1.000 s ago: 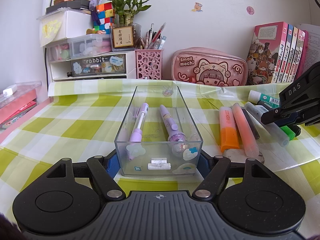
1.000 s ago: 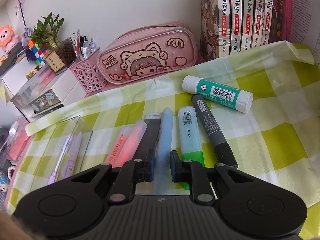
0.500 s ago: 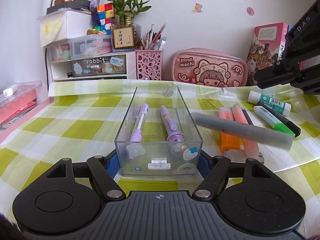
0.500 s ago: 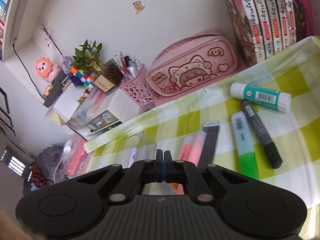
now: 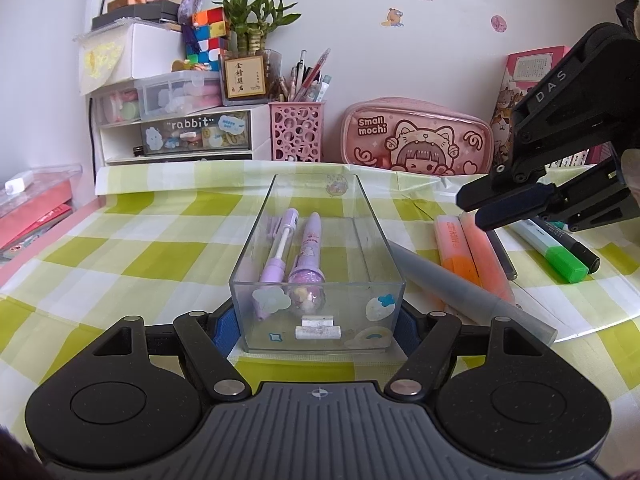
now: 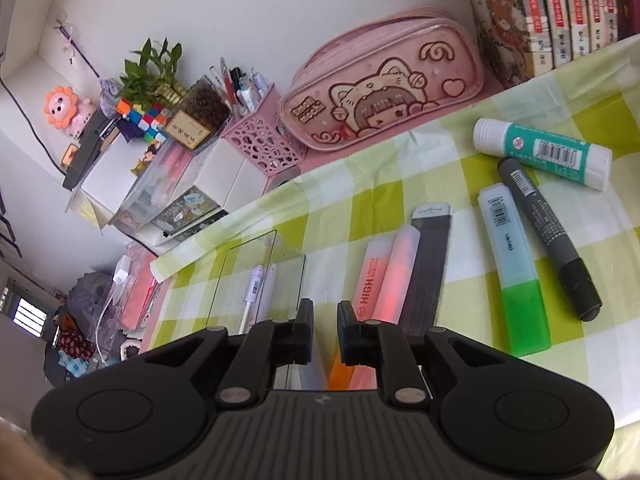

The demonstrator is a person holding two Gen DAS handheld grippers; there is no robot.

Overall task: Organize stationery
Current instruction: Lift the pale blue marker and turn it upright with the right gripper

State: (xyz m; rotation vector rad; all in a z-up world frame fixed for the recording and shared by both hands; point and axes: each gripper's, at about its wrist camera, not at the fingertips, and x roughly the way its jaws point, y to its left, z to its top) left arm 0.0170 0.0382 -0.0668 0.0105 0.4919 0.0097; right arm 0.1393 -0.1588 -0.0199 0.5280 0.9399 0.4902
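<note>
A green-and-white checked tablecloth covers a desk, and at its middle stands a clear plastic organizer box holding two purple pens, its near end clamped between the blue pads of the left gripper. The right gripper hangs above the cloth to the right of the box, its jaws opening with nothing between them. Loose on the cloth lie a grey pen just beside the box's right wall, then two orange highlighters, a green highlighter, a black marker and a glue stick.
</note>
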